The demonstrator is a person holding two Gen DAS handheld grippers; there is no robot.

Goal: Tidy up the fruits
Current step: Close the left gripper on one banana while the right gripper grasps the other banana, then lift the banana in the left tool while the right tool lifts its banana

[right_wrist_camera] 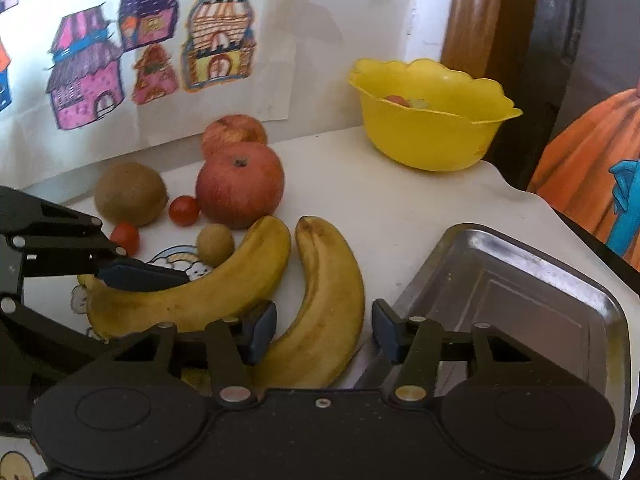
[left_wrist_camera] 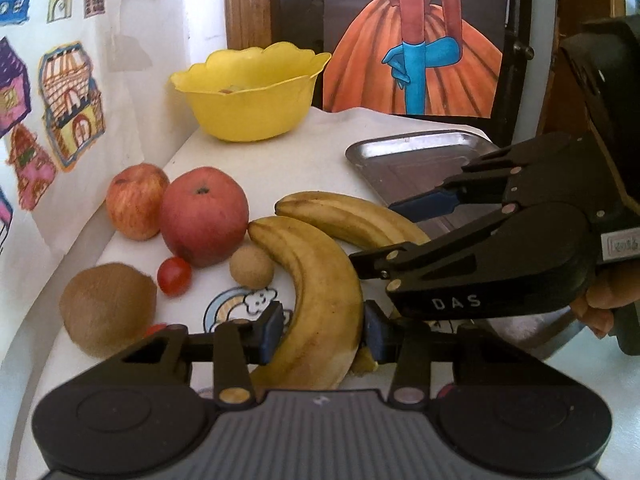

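On the left of the white counter (right_wrist_camera: 400,200), by the wall with house drawings (right_wrist_camera: 120,52), lie a kiwi (right_wrist_camera: 130,193), two cherry tomatoes, one (right_wrist_camera: 125,237) nearer than the other (right_wrist_camera: 183,210), a small round tan fruit (right_wrist_camera: 215,243), and two apples, the larger apple (right_wrist_camera: 240,184) in front of the smaller apple (right_wrist_camera: 234,131). Next come two bananas side by side. The left tool (left_wrist_camera: 323,330) straddles the near banana (left_wrist_camera: 316,300); its blue pads sit at either flank of the fruit, the left touching the peel, but I cannot tell whether it is truly clamped. The right tool (right_wrist_camera: 323,330) stands spread around the far banana (right_wrist_camera: 320,320): its left pad is at the peel and its right pad is apart from it, near the tray's edge. Behind, a yellow scalloped bowl (right_wrist_camera: 432,140) holds some small fruit pieces. Furthest right, a steel tray (right_wrist_camera: 520,288) rests on the counter just beside the far banana.
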